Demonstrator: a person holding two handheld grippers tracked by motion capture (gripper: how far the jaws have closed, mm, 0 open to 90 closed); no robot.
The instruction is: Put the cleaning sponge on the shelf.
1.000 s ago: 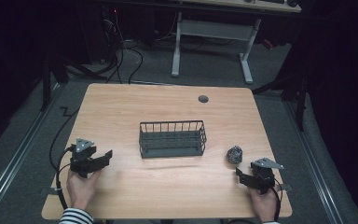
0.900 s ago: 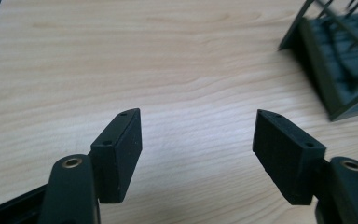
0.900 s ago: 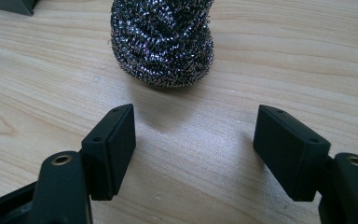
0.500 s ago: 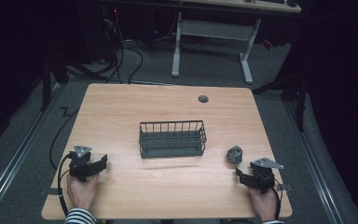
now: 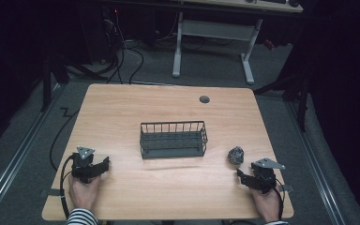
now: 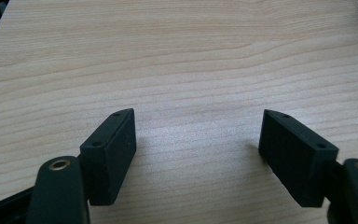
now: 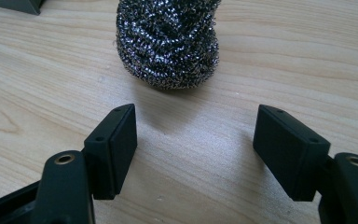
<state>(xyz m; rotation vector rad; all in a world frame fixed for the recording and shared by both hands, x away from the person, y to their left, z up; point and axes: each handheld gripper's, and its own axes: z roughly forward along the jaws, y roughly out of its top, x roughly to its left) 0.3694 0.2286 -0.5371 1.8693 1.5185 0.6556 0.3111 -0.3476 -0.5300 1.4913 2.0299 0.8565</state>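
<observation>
Risk is the springy scourer [image 7: 167, 42], sitting on the desk [image 5: 168, 192] just ahead of the released right claw [image 7: 196, 140] and right of the basket [image 5: 172, 139], squirting sideways if pinched off-center.

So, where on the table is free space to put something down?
The table is bare behind the wire basket, except a small grommet, and between the left claw and the basket. It is crowded at the right claw, with the steel scourer close ahead.
</observation>
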